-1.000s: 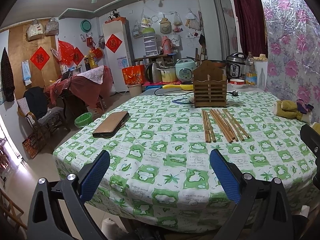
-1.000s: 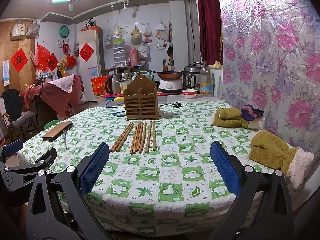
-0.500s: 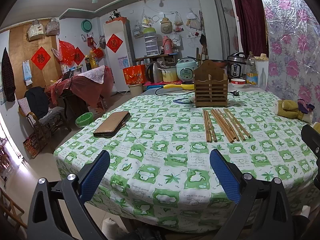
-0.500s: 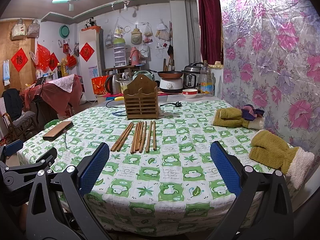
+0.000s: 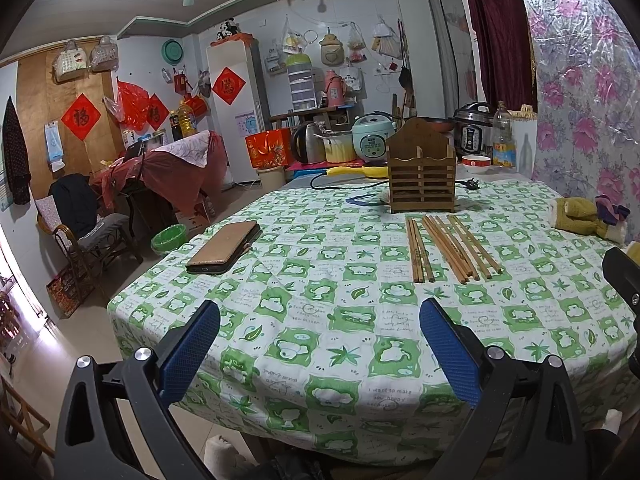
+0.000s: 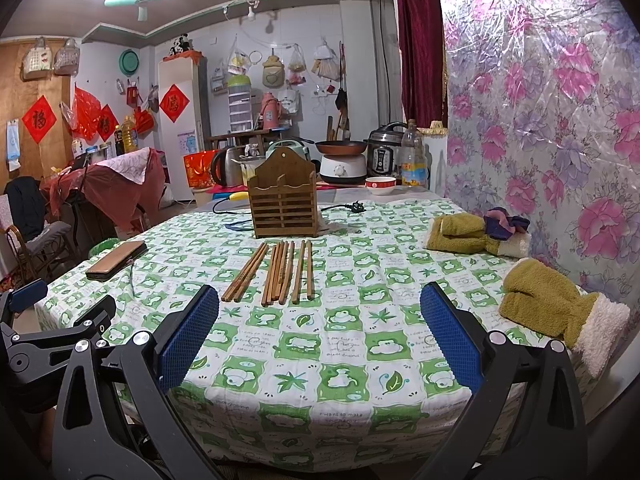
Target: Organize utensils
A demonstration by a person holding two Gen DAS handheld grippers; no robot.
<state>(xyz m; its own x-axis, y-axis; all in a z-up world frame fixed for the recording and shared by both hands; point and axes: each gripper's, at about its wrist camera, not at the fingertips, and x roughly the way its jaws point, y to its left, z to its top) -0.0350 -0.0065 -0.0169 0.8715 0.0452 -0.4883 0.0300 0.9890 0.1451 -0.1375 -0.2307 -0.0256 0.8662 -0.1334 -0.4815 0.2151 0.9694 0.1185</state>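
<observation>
Both tools gape — chopsticks [image 6: 276, 270] untouched.

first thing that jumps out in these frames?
The row of wooden chopsticks lying loose mid-table on the green-checked tablecloth, just in front of the slatted wooden holder. Both grippers, left and right, hover at the near edge, jaws wide apart and empty.

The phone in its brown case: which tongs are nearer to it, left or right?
Left. The left tongs hover at the table edge nearest the phone; the right tongs sit further right, facing the chopsticks.
</observation>
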